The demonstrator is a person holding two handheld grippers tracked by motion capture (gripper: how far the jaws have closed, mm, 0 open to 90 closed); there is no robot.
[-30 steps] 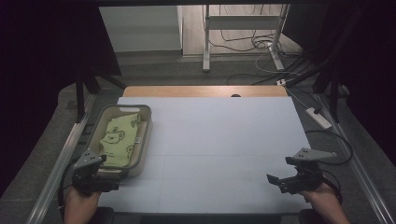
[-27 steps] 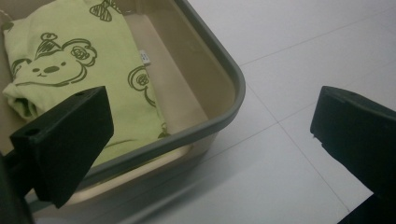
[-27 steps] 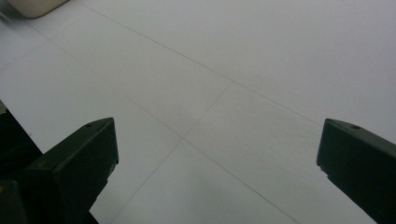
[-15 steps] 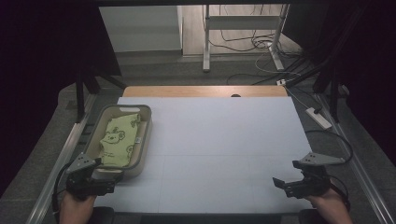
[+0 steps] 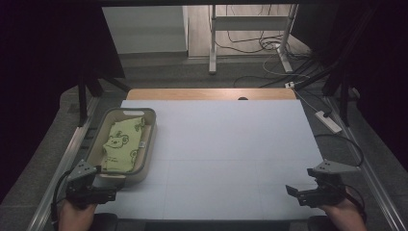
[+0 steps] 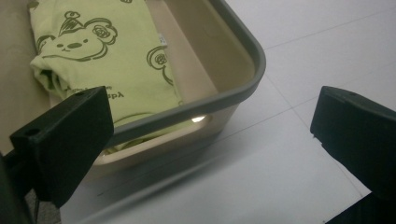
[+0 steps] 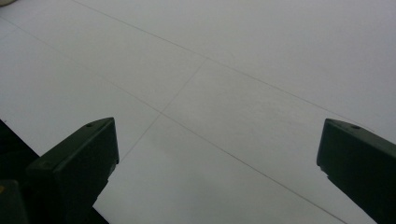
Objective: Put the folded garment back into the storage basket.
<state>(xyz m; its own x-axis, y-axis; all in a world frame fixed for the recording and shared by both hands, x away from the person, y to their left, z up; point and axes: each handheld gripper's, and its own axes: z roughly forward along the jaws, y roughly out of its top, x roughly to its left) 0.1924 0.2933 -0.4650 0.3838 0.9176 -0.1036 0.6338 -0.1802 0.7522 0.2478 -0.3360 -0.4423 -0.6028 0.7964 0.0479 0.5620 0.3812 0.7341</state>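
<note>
the folded green bear-print cloth [image 5: 121, 147] lies inside the beige bin [image 5: 149, 144] at the table's [image 5: 231, 144] left side, with the left gripper [image 5: 103, 195] at the bin's near end, jaws wide and empty, while the right gripper [image 5: 294, 191] sits near the right corner over bare table, jaws likewise wide.

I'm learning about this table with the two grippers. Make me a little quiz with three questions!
1. True or false: the green bear cloth lies inside the tray.
2. Which gripper is nearest the tray? A) left gripper B) right gripper
3. Fill in: both grippers are ____ and hold nothing.

Key: 1 true. 2 A. 3 open.
</note>
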